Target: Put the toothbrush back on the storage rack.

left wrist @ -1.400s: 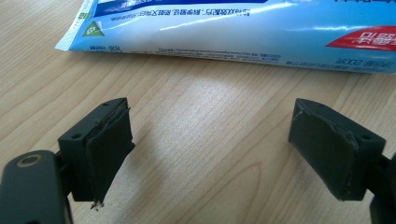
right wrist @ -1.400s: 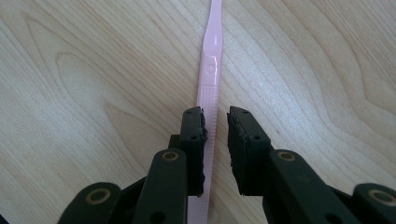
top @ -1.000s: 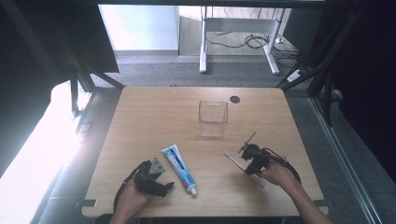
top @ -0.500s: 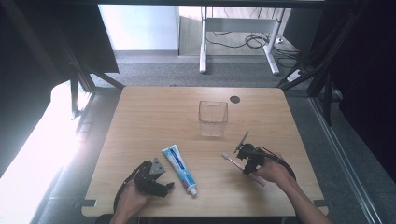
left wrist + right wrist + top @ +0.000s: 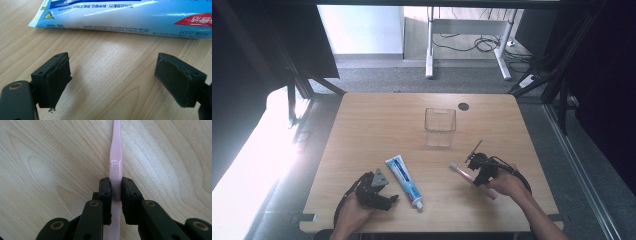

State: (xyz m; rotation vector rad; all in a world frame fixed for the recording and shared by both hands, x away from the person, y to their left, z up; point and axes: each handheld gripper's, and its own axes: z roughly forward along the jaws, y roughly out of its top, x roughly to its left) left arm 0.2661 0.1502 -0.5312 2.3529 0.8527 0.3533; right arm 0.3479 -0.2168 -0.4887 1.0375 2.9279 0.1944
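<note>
Toothbrush (image 5: 115, 165) is now clamped in your right gripper (image 5: 116, 188), which has crept toward 6 o'clock; left gripper (image 5: 112, 80) jaws gape by the toothpaste (image 5: 130, 17).

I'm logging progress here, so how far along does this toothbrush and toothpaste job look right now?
Early stage, and the goal is only my guess. Done: the right gripper has its jaws shut on the pink toothbrush, which lies close to the table. In hand: the left gripper has its jaws open just short of the toothpaste tube, not touching it. Left: the clear container looks empty, so probably both items must go in.
</note>
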